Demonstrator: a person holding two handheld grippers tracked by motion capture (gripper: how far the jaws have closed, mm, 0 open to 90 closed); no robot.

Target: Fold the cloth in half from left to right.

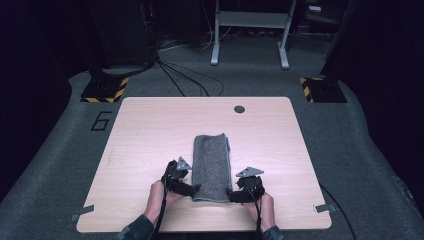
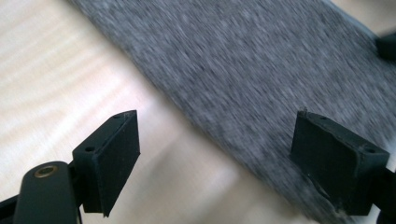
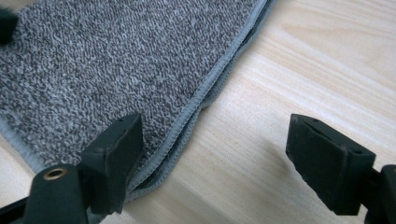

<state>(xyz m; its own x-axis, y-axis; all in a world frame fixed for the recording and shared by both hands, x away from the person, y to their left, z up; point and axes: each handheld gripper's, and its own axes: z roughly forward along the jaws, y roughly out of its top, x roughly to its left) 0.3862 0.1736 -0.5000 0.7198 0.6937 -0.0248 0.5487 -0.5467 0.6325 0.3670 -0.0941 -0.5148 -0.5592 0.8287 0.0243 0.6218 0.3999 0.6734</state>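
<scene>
**Folded grey towel between two released grippers**

The one piece of writing that can be read is a dark figure "6" (image 1: 102,121) marked on the grey carpet (image 1: 60,150) just off the table's far left corner. No brand or label can be seen on the towel or on the grippers.

The folded grey towel (image 1: 212,166) lies near the middle of the wooden table (image 1: 145,130), a long strip running from far to near, its near end close to the table's near edge. The left gripper (image 1: 194,189) is at the towel's near left corner and the right gripper (image 1: 231,195) at its near right corner. In the left gripper view the jaws stand wide apart, released, one over bare wood and one over the towel (image 2: 243,70); that picture is blurred, so the weave is hard to make out. In the right gripper view the jaws are likewise wide and grasp nothing; the towel's stitched hem (image 3: 205,88) runs between them, with layers stacked beneath it.

The person's forearms are cut off by the near edge of the high view. The room beyond the table is dark, and its far corners cannot be made out.
</scene>
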